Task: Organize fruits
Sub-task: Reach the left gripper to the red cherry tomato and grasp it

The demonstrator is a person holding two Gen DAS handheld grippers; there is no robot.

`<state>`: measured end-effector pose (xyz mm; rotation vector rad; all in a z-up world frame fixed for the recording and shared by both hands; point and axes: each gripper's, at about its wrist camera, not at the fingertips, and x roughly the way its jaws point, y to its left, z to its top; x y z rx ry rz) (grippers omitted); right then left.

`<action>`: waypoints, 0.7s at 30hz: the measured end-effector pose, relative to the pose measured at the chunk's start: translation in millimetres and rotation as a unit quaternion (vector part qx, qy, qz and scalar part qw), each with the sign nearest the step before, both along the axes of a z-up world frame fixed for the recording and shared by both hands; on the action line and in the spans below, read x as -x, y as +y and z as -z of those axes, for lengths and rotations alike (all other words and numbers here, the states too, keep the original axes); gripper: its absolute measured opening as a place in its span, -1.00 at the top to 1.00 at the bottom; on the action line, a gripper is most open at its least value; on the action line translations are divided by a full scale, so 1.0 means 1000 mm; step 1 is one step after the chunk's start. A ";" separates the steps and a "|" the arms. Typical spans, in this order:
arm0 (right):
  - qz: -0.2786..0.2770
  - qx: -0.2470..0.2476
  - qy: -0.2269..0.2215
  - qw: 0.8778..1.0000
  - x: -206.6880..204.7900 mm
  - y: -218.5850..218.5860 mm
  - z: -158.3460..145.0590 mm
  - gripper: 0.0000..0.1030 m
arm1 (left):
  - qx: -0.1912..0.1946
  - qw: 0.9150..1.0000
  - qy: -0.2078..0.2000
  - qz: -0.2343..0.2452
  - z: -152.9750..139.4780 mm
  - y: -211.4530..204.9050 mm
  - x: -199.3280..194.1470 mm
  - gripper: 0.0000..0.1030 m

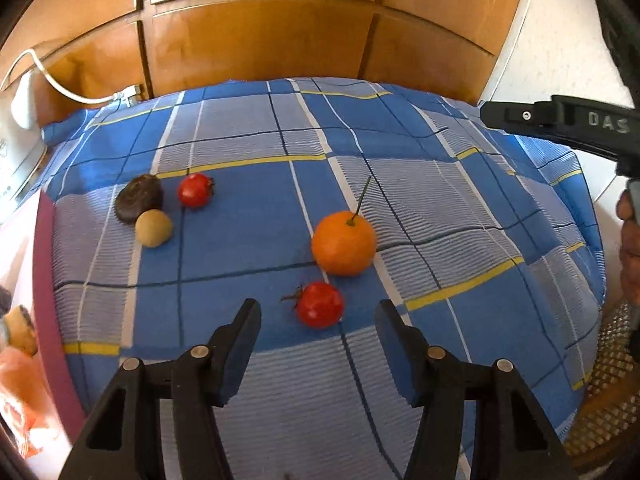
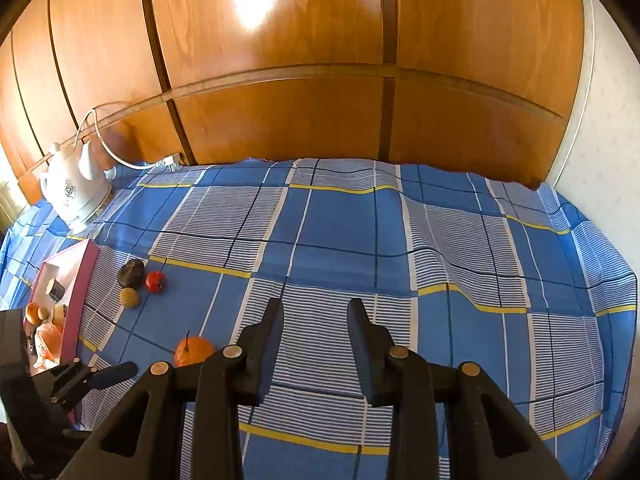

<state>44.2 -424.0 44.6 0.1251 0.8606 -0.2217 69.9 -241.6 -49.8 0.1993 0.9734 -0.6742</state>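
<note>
Blue checked cloth [image 1: 248, 216] carries the loose fruit. We see the left gripper [image 1: 318, 316] spread wide and empty, a red tomato [image 1: 321, 305] lying between its fingertips, just below the orange [image 1: 344, 243]. Farther left sit a second tomato [image 1: 195, 189], a dark brown fruit [image 1: 139, 198] and a tan round fruit [image 1: 153, 228]. We see the right gripper [image 2: 316, 312] parted, holding nothing. A pink-rimmed tray [image 2: 80, 280] is partly cut off, its contents indistinct. A white kettle [image 2: 74, 190] stands beyond.
</note>
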 end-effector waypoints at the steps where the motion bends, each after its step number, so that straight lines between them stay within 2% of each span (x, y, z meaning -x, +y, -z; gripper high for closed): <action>1: 0.000 0.000 0.000 1.000 0.000 0.000 0.000 0.36 | -0.004 1.000 0.000 -0.001 0.003 -0.002 -0.002 -0.12; 4: -0.001 0.002 0.001 1.000 0.000 0.001 0.000 0.36 | 0.002 1.000 0.012 -0.001 0.009 -0.005 -0.007 0.16; 5: -0.001 0.002 0.001 1.000 -0.001 0.001 0.000 0.36 | 0.002 1.000 0.011 -0.002 0.012 -0.006 -0.007 0.41; 6: -0.001 0.003 0.001 1.000 -0.001 0.001 0.001 0.36 | 0.004 1.000 0.008 -0.001 0.013 -0.005 -0.007 0.49; 12: -0.003 0.004 0.007 1.000 -0.002 0.001 0.003 0.36 | 0.022 1.000 -0.003 -0.005 0.010 0.013 0.004 0.50; 18: -0.017 -0.003 0.021 1.000 -0.005 0.004 0.008 0.36 | 0.006 0.999 -0.016 -0.033 0.012 0.044 0.019 0.50; 21: -0.046 -0.035 0.036 0.998 -0.009 0.009 0.016 0.36 | 0.010 0.999 -0.025 -0.040 0.013 0.056 0.028 0.50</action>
